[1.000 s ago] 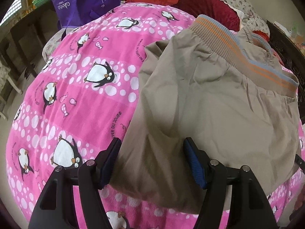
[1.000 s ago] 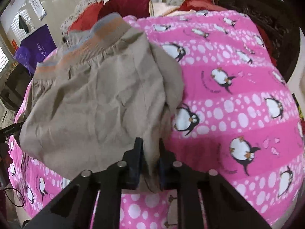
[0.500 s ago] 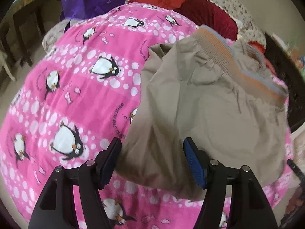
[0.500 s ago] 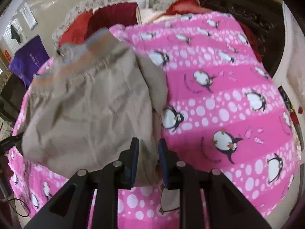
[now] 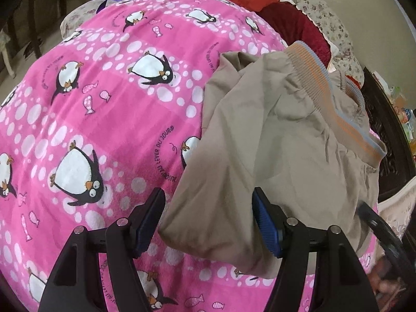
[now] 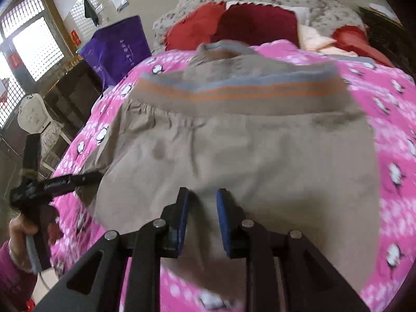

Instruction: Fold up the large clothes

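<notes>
Tan pants (image 5: 286, 156) lie folded on the pink penguin blanket (image 5: 104, 119) on the bed, ribbed waistband (image 6: 234, 91) with orange and grey stripes at the far end, toward the red pillows (image 6: 234, 26). Left tongs (image 5: 208, 221) gape wide over the near left corner of the pants, pads clear of the cloth. Right tongs (image 6: 200, 221) have just been opening; gap is narrow, hovering over the near edge, nothing pinched. Right view is motion-blurred. Person's left hand (image 6: 23, 228) shows at that view's left edge.
</notes>
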`<state>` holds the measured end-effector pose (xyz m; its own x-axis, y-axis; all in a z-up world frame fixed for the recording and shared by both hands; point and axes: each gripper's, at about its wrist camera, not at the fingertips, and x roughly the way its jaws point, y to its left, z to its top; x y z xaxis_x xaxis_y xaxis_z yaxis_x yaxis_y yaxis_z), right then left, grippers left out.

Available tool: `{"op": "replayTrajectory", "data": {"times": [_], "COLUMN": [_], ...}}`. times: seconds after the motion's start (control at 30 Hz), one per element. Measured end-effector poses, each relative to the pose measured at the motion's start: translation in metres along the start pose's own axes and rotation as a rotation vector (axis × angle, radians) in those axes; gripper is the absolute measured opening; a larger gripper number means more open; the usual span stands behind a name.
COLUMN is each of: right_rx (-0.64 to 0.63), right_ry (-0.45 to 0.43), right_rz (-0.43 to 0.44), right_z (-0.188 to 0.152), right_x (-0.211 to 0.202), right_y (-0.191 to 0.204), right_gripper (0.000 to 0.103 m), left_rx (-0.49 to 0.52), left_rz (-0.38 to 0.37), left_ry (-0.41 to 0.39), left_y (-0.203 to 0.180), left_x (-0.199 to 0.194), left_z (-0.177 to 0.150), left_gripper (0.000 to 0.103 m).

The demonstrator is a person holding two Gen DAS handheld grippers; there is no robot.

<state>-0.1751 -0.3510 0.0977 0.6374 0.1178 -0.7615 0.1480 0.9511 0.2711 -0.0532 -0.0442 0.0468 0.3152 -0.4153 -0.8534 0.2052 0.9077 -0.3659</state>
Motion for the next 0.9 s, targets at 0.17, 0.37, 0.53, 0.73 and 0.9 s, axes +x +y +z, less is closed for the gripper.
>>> {"op": "replayTrajectory", "data": {"times": [0.17,0.37,0.53,0.73,0.9], "right_rx": [0.04,0.007,0.038,0.045,0.049], "right_ry": [0.135,0.069,0.019,0.098,0.027], "right_rz": [-0.052,-0.056,-0.012,-0.064,-0.013], "right_z": [-0.002,0.003,0.015,0.01,0.025], "right_x": [0.06,0.029,0.026,0.061,0.039], "right_y": [-0.001,0.011,0.009,-0.001,0.005], "right_gripper": [0.028,0.036,0.047,0.047,0.047], "left_rx": [0.021,-0.007,-0.024,0.002,-0.014], "left_rz": [0.003,-0.017,-0.038,-0.029,-0.04], "left_ry": [-0.002,-0.009,0.001,-0.013,-0.013], "left_y": [-0.002,0.003,0.004,-0.005,-0.006], "left_x": [0.005,0.015,0.031,0.038,0.04], "left_z": [0.004,0.022,0.032,0.037,0.04], "left_gripper": [0.057,0.057,0.057,0.06,0.06]}}
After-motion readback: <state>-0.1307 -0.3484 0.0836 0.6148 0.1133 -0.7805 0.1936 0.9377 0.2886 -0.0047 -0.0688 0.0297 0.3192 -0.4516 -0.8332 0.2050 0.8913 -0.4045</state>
